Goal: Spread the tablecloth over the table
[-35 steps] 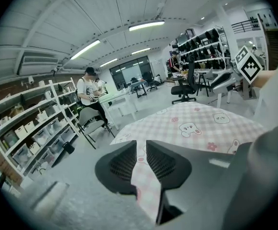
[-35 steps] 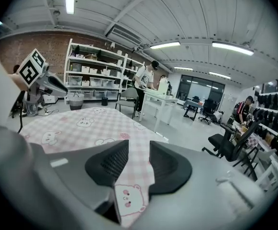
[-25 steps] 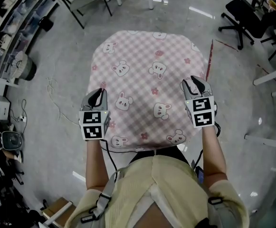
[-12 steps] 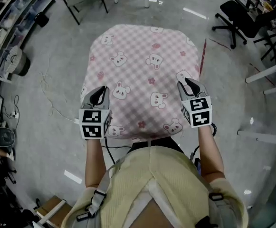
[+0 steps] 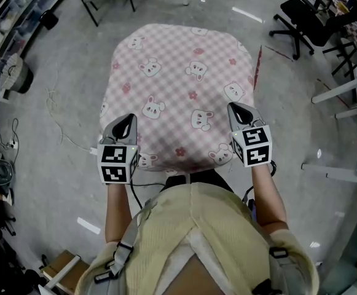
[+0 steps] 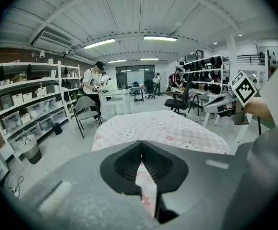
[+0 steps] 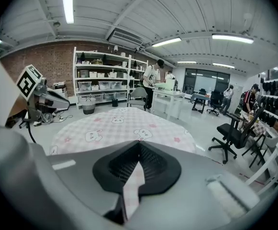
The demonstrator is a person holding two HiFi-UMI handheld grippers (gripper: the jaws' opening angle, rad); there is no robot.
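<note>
Head view: the pink checked tablecloth (image 5: 178,72), printed with bunnies and flowers, lies over the whole surface, and its edges hang down past the surface's edges all round. The left gripper (image 5: 124,120) sits at the near-left corner of the surface and the right gripper (image 5: 239,109) at the near-right corner, well apart, both pointing away from the person and tilted downward.

In the left gripper view the jaws have just closed and are pinched together on a thin fold of the cloth, which runs down between the ribbed pads (image 6: 153,162). The right gripper view shows the same: the jaws, just closed, are clamped on a narrow strip of checked cloth. Beyond the far-right corner a black office chair (image 5: 301,23) stands on the grey floor (image 5: 61,91).
</note>
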